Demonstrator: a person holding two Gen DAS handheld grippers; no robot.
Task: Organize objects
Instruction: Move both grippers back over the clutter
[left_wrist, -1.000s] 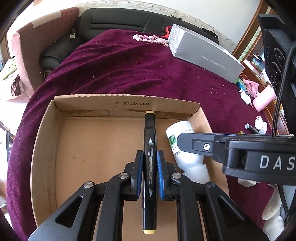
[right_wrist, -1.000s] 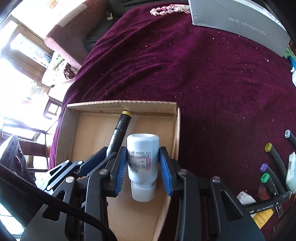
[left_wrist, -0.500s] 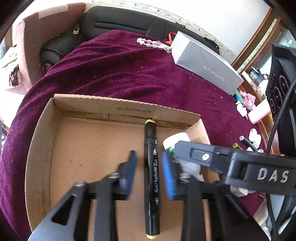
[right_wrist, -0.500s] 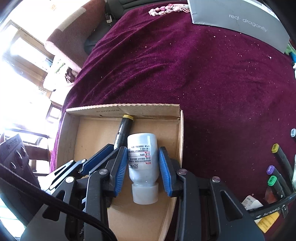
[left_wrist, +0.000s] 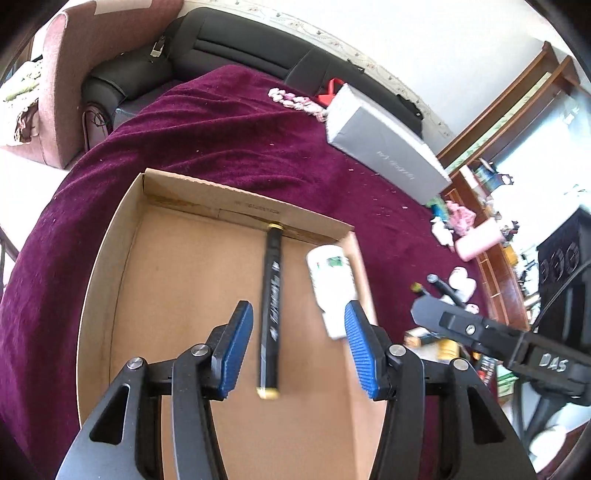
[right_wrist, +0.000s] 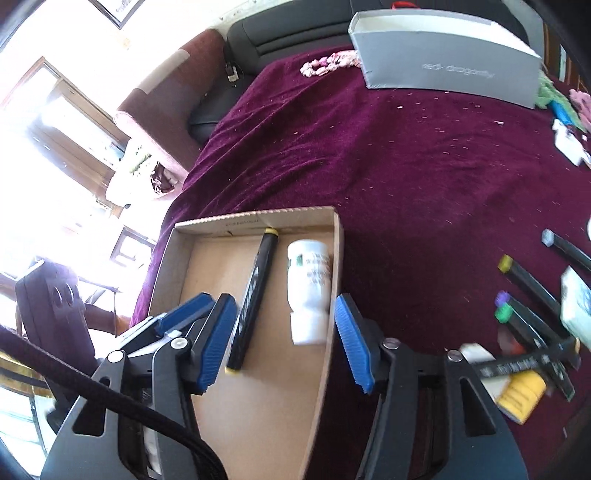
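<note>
An open cardboard box (left_wrist: 110, 266) (right_wrist: 173, 258) lies on a purple-clothed table. In it lie a black marker with yellow caps (left_wrist: 271, 302) (right_wrist: 253, 295) and, to its right, a white bottle (left_wrist: 332, 284) (right_wrist: 308, 291) on its side against the right wall. My left gripper (left_wrist: 297, 347) is open and empty above the marker's near end. My right gripper (right_wrist: 286, 339) is open and empty above the bottle's cap end. Several more markers (right_wrist: 528, 284) lie on the cloth to the right.
A grey carton (left_wrist: 384, 144) (right_wrist: 447, 66) lies at the table's far side beside pink beads (left_wrist: 291, 99). Small packets and a yellow item (right_wrist: 521, 391) lie near the markers. A pink cup (left_wrist: 476, 243) and clutter sit at the right edge. A black sofa stands behind.
My left gripper opened and let go of the marker, which now lies in the box. My right gripper opened and released the bottle into the box. Both grippers drew back and up.
</note>
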